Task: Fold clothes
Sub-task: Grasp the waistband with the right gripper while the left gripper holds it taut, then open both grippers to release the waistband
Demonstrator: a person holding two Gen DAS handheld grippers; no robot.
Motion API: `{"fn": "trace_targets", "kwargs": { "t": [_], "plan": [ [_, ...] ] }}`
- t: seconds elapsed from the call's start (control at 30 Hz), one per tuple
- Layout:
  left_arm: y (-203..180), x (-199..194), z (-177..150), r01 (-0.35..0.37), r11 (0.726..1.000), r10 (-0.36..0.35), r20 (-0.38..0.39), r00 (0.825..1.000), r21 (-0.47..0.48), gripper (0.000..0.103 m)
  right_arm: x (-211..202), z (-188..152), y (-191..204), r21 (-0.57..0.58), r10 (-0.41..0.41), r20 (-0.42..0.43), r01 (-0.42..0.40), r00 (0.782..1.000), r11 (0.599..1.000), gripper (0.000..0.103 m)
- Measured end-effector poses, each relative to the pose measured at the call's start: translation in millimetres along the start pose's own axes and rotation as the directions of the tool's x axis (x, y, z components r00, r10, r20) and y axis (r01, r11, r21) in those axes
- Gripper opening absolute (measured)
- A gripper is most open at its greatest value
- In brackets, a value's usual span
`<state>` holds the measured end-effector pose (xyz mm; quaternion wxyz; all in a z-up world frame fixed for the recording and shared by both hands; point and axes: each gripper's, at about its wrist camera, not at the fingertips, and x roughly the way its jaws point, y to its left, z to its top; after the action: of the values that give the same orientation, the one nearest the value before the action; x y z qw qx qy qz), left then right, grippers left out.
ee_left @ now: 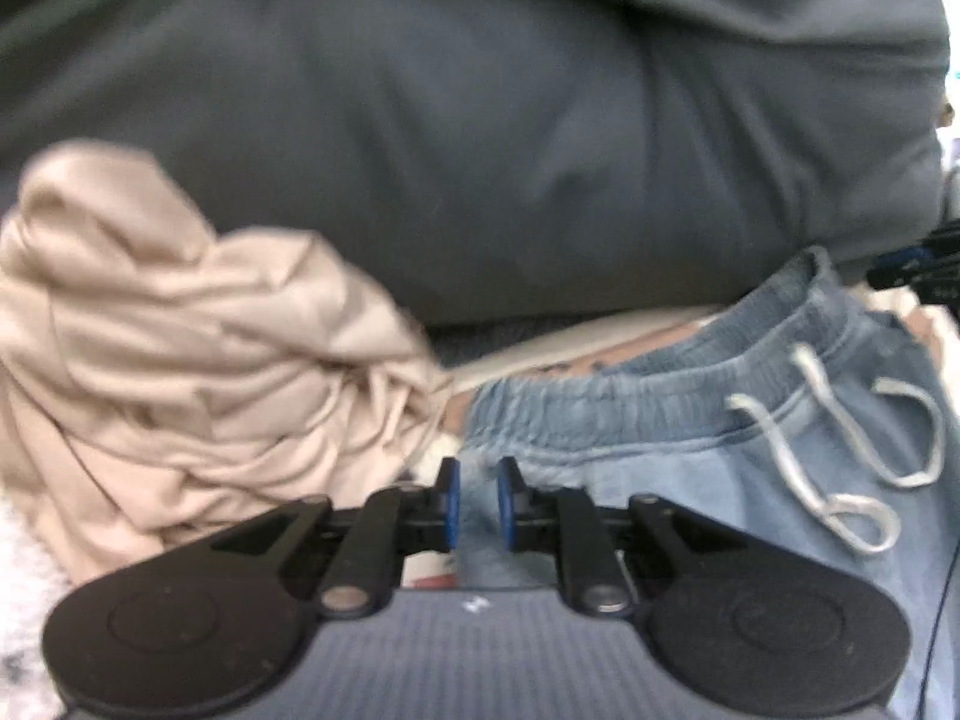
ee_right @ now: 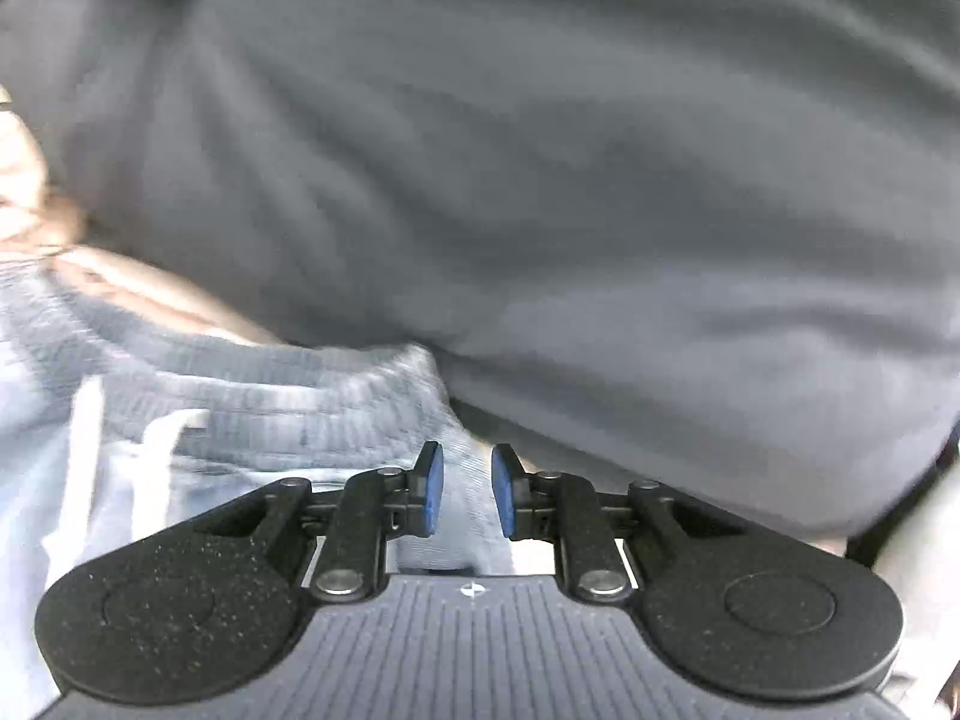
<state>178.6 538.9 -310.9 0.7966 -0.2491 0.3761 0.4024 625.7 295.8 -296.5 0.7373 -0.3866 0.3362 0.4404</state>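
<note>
Your left claw (ee_left: 478, 507) has its blue pads a narrow gap apart with light blue cloth between them, at the left end of the waistband of the blue drawstring trousers (ee_left: 690, 438); your right claw (ee_right: 467, 492) looks the same at the other end. Whether either truly pinches the cloth, I cannot tell. Taking both waistband ends would let you spread the garment flat. The crumpled beige garment (ee_left: 180, 348) lies just beside, unfolded, before your grey sweatshirt (ee_left: 480, 150)
</note>
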Motion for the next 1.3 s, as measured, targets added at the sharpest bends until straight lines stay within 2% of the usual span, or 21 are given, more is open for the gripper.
{"fn": "trace_targets", "kwargs": {
  "t": [0.13,0.27,0.37,0.43,0.47,0.5,0.57,0.67,0.73,0.77,0.8,0.83,0.87,0.9,0.93,1.07,1.17,1.3],
  "plan": [
    [-23,-4,10,0.084,0.996,-0.084,0.016,0.996,0.027,0.014,-19,-4,6,-0.064,0.065,0.053,-0.062,0.996,0.996,0.024],
    [-45,11,10,0.166,0.985,-0.166,-0.001,0.986,0.037,0.014,16,6,39,-0.078,0.075,0.051,-0.071,0.996,0.994,0.024],
    [-56,25,5,0.153,0.985,-0.152,-0.019,0.988,0.085,0.014,36,18,57,-0.086,0.085,0.047,-0.081,0.995,0.993,0.024],
    [-56,39,2,0.153,0.984,-0.148,-0.06,0.987,0.091,0.014,44,18,65,-0.11,0.069,0.027,-0.065,0.997,0.992,0.024],
    [-57,50,0,0.146,0.985,-0.14,-0.078,0.987,0.088,0.011,52,17,69,-0.11,0.062,0.011,-0.061,0.998,0.992,0.024],
    [-55,55,-2,0.141,0.986,-0.133,-0.092,0.987,0.084,0.002,61,17,72,-0.109,0.056,-0.004,-0.056,0.998,0.992,0.023],
    [-50,66,-7,0.141,0.987,-0.132,-0.111,0.985,0.077,0.003,75,17,72,-0.043,0.055,-0.01,-0.055,0.998,0.998,0.023],
    [-59,67,-11,0.109,0.986,-0.097,-0.102,0.99,0.126,0.003,79,20,68,0.041,0.058,0.0,-0.058,0.998,0.997,0.023],
    [-65,62,-9,0.083,0.988,-0.069,-0.108,0.992,0.127,0.003,69,20,67,0.055,0.045,0.008,-0.046,0.999,0.997,0.024],
    [-67,56,-7,0.081,0.99,-0.069,-0.108,0.992,0.113,0.002,57,19,68,0.066,0.021,0.018,-0.022,1.0,0.998,0.028],
    [-69,49,-5,0.079,0.992,-0.068,-0.108,0.992,0.099,0.003,46,17,69,0.076,-0.002,0.029,0.0,1.0,0.997,0.042],
    [-71,42,-3,0.077,0.992,-0.067,-0.101,0.993,0.096,0.011,27,11,70,0.068,0.003,0.054,-0.007,0.999,0.998,0.052],
    [-77,33,0,0.07,0.99,-0.061,-0.078,0.995,0.124,0.021,9,5,71,0.06,0.01,0.078,-0.014,0.997,0.998,0.067],
    [-83,25,2,0.054,0.987,-0.046,-0.059,0.997,0.149,0.027,-9,-1,72,0.052,0.016,0.102,-0.021,0.995,0.998,0.074],
    [-87,19,4,0.048,0.987,-0.041,-0.051,0.998,0.156,0.034,-27,-7,73,0.044,0.022,0.125,-0.028,0.992,0.999,0.076],
    [-102,8,12,0.07,0.989,-0.063,-0.059,0.996,0.13,0.034,-76,-47,65,0.077,0.033,0.11,-0.042,0.993,0.996,0.077],
    [-128,4,5,0.078,0.983,-0.066,-0.077,0.995,0.168,0.034,-113,-87,64,0.128,-0.013,0.105,-0.001,0.994,0.992,0.078],
    [-166,-4,-2,0.113,0.964,-0.084,-0.123,0.989,0.243,0.036,-161,-146,45,0.254,-0.033,0.087,0.01,0.996,0.967,0.082]
  ]
}}
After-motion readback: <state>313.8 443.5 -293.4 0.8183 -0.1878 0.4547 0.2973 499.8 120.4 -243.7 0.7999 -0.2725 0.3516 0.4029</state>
